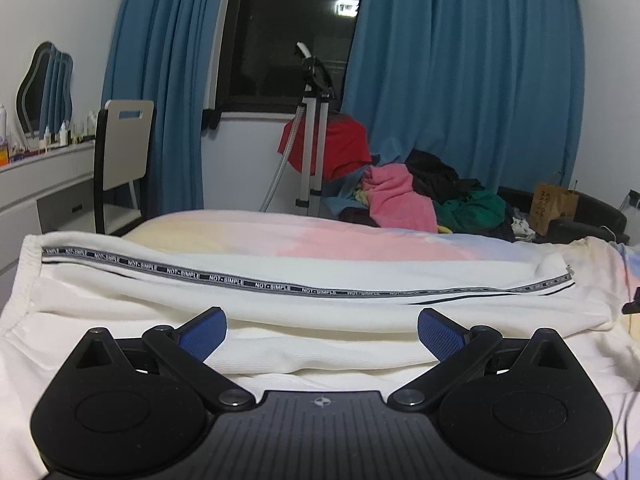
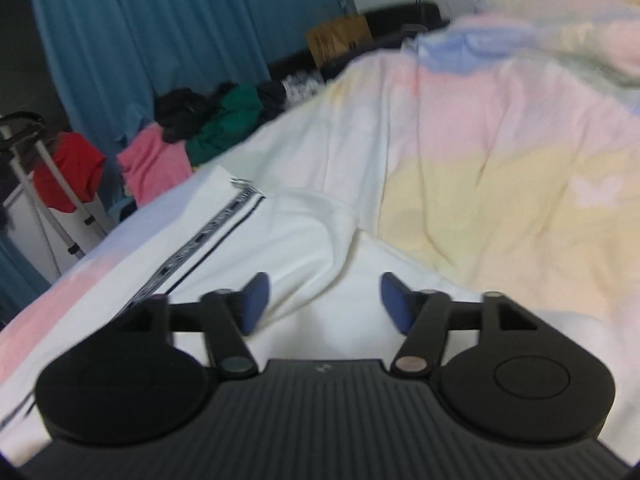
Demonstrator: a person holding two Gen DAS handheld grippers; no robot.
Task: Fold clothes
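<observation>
A white garment [image 1: 280, 300] with a grey "NOT-SIMPLE" printed stripe [image 1: 224, 278] lies in long folds across the pastel bedcover [image 1: 320, 236]. My left gripper [image 1: 322, 334] is open and empty, low over the garment's near fold. The same garment [image 2: 304, 232] shows in the right wrist view, its stripe [image 2: 200, 240] running off to the left. My right gripper [image 2: 324, 300] is open and empty, just above a fold at the garment's end. The right view is blurred.
A pile of clothes [image 1: 420, 200], pink, green and black, lies beyond the bed's far edge. A garment steamer stand [image 1: 312, 128] with a red cloth stands by blue curtains [image 1: 460, 80]. A chair [image 1: 124, 156] and a dresser [image 1: 36, 180] stand left. A paper bag [image 1: 554, 204] sits right.
</observation>
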